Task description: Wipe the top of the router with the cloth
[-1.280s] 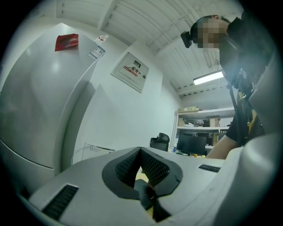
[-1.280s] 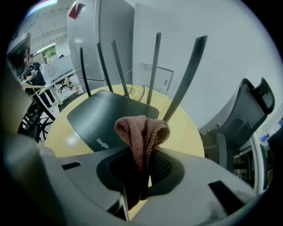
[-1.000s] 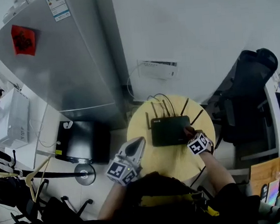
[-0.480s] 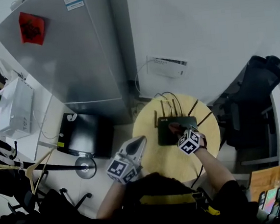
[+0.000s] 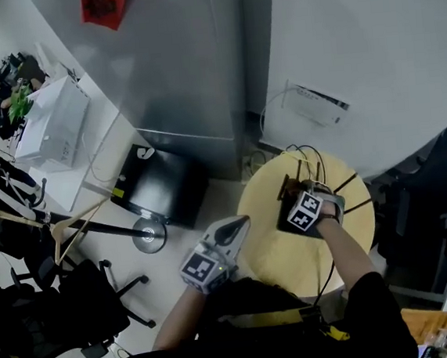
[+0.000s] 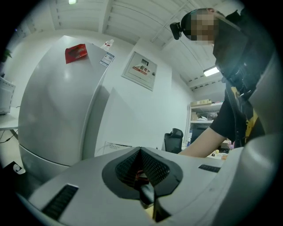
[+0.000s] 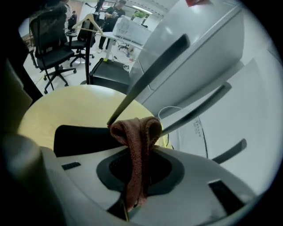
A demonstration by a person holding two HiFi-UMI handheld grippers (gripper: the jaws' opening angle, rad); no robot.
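Here, the right claw (image 5: 313, 193) is clenching a reddish-brown cloth (image 7: 132, 130), which is bunching out past the jaw tips and hanging down between them. In the head view this claw is hovering over the black router (image 5: 287, 221), which is lying on the round yellow surface (image 5: 270, 252), toward its 1 o'clock side. In the right gripper view the cloth's bunched end is sitting just above the router's dark top (image 7: 79, 139), though I cannot tell whether it is touching. The router's antennas (image 7: 146, 75) are slanting up toward 1 o'clock. The left claw (image 5: 240, 228) is staying clear of the router, its tip hanging at the surface's 9 o'clock edge; its jaws are pressing together with nothing between them. A grey fridge (image 5: 173, 61) is standing beyond the surface at 11 o'clock.
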